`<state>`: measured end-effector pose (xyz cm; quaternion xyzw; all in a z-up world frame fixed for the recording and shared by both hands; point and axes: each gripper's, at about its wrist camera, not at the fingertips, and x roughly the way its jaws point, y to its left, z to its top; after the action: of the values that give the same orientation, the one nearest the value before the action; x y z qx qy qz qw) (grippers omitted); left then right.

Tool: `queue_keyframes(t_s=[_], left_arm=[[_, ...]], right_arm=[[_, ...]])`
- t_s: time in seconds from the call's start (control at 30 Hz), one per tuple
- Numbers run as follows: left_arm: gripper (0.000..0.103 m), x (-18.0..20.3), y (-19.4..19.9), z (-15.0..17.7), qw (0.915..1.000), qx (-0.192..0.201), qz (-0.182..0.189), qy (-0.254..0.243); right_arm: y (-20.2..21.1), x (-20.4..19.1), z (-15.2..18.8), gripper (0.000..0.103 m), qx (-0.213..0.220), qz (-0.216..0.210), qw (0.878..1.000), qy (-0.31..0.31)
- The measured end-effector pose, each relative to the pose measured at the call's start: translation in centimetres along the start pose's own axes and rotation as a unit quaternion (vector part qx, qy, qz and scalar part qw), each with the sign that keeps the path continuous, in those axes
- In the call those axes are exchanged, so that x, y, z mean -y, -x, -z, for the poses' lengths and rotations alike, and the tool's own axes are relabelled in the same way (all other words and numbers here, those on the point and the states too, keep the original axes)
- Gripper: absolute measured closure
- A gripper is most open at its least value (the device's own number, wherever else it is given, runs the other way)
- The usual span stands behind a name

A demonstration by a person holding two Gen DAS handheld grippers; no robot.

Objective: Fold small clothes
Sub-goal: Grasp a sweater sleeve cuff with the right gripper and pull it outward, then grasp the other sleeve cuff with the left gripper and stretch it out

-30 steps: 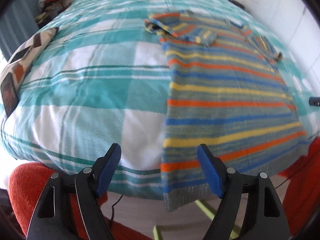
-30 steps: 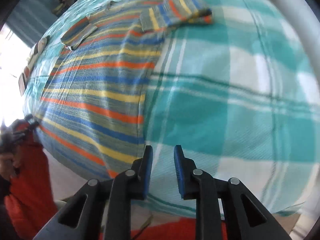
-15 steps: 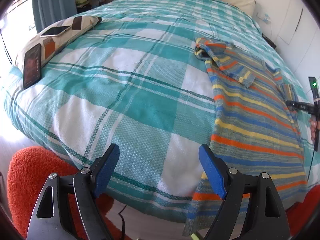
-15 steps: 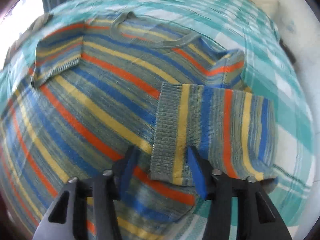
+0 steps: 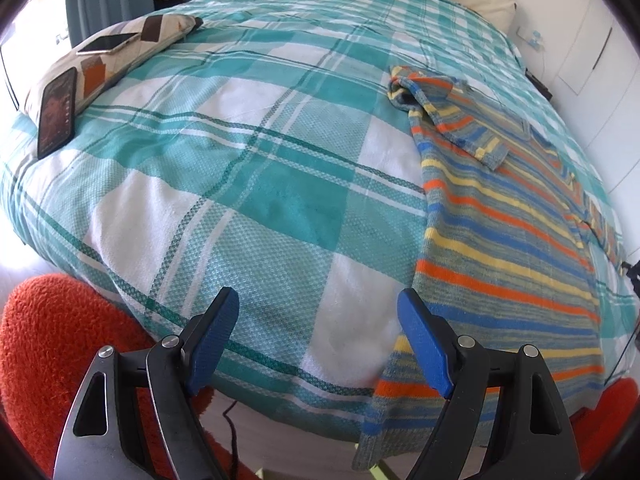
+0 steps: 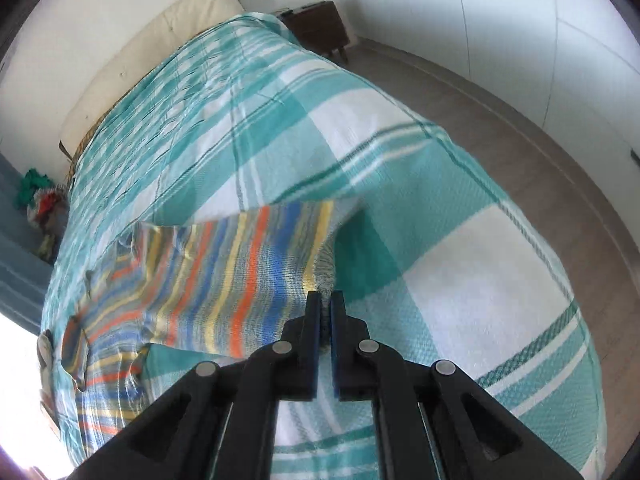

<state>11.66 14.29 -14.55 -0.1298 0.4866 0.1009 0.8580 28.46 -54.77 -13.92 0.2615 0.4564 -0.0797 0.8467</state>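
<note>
A striped knit sweater (image 5: 492, 240) in orange, blue, yellow and grey lies flat on the right part of the bed, its hem hanging over the near edge. One sleeve is folded across its chest. My left gripper (image 5: 318, 340) is open and empty, low at the bed's near edge, left of the sweater. My right gripper (image 6: 326, 300) is shut on the ribbed cuff of the sweater's other sleeve (image 6: 256, 264) and holds it lifted and stretched above the bedspread.
The bed has a teal and white plaid bedspread (image 5: 240, 160). A patterned pillow (image 5: 120, 52) at the left carries two phones (image 5: 56, 112). An orange shaggy rug (image 5: 52, 360) lies on the floor below. A dark nightstand (image 6: 320, 28) stands by the wall.
My right gripper has closed on the sleeve cuff and lifted it, swinging out toward the side of the bed. My left gripper has stayed open and shifted slightly.
</note>
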Motion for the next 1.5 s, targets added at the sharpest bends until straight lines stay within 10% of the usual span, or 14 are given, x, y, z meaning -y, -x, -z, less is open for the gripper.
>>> queue_keyframes(t_s=[0.3, 0.5, 0.67, 0.83, 0.93, 1.13, 1.5], left_arm=[[0.020, -1.3, 0.0, 0.2, 0.9997, -0.005, -0.004, 0.022], [0.020, -1.1, -0.2, 0.1, 0.9998, -0.007, -0.005, 0.018], [0.020, -0.8, -0.4, 0.2, 0.9998, -0.010, -0.011, 0.013], [0.020, -0.5, -0.6, 0.3, 0.9997, -0.013, -0.018, 0.007], [0.020, -0.9, -0.2, 0.4, 0.9997, -0.017, -0.015, 0.013], [0.020, -0.9, 3.9, -0.4, 0.9997, 0.001, -0.009, -0.023], [0.004, 13.5, 7.9, -9.6, 0.9567, 0.050, 0.169, -0.231]], right_arm=[[-1.1, 0.7, 1.0, 0.101, 0.012, 0.084, 0.996, -0.026], [-0.8, 1.4, 0.7, 0.099, -0.009, 0.060, 0.998, -0.024], [3.5, 1.5, 0.0, 0.083, 0.039, 0.083, 0.996, -0.013], [1.9, -2.9, 0.1, 0.072, 0.000, -0.019, 0.996, 0.083], [-1.5, -2.6, 1.6, 0.061, -0.048, 0.028, 0.994, 0.098], [2.4, -1.7, 3.8, 0.071, -0.012, 0.111, 0.988, 0.109], [7.2, -16.6, 20.6, 0.064, -0.091, -0.081, 0.943, 0.310]])
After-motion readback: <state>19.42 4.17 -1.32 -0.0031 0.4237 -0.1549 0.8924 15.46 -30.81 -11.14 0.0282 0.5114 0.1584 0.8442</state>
